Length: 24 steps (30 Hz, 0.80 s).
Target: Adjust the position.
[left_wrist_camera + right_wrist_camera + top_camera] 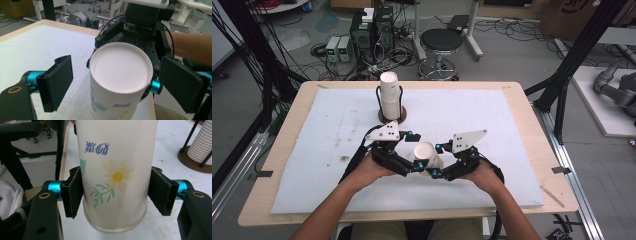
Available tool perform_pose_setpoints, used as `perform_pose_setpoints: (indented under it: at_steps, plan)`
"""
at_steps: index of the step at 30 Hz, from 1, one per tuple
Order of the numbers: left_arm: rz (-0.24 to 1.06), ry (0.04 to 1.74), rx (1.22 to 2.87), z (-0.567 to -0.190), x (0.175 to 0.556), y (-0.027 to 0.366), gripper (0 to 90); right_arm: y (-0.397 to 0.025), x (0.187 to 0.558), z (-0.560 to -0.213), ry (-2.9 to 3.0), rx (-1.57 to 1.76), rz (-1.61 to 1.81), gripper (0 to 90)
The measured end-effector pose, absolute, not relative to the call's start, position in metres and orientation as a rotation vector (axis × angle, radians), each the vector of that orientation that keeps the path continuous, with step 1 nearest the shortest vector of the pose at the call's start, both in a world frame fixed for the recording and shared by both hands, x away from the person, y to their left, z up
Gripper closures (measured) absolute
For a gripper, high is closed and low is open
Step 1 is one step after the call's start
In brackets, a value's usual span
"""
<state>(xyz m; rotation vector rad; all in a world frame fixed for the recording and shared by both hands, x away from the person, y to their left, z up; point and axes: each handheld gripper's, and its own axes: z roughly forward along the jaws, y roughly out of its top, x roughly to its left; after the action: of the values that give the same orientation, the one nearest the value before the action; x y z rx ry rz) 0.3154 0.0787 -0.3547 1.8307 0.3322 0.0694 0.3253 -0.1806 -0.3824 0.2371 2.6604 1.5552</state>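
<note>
The right gripper (pixel 435 161) is pinching a paper cup (pixel 428 155) — in the right gripper view its two black pads are pressing against opposite sides of the cup (pixel 115 173), just above the rolled rim, and the cup is pointing rim-end toward the camera with its printed flower and blue lettering upside down. In the high view the cup is being held above the white mat (pixel 322 135) that is covering the bench (pixel 307 92), well on the person's side of the cup stack (pixel 390 96) that is standing in a wire holder on a round brown base.

The left gripper (pixel 411 162) is sitting just beside the cup on the stack holder's left-hand side, its jaws spread wide. In the left gripper view the cup's flat white bottom (pixel 121 68) is facing the camera between those jaws, with a clear gap on each side — neither pad is touching it.

Both hands are resting low over the mat's near half, closer to the person than the stack.
</note>
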Motion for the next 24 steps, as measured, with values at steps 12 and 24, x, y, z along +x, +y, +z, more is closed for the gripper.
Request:
perform_pose_setpoints:
  at_steps: [12,24]
  plan:
    - [0.066,0.306,1.896,-0.343,0.315,0.088,12.4,-0.183,0.33,-0.367,2.729,0.214,1.43,34.0]
    - [0.044,0.295,1.959,-0.343,0.316,0.089,12.4,-0.178,0.332,-0.358,2.769,0.156,1.342,34.1]
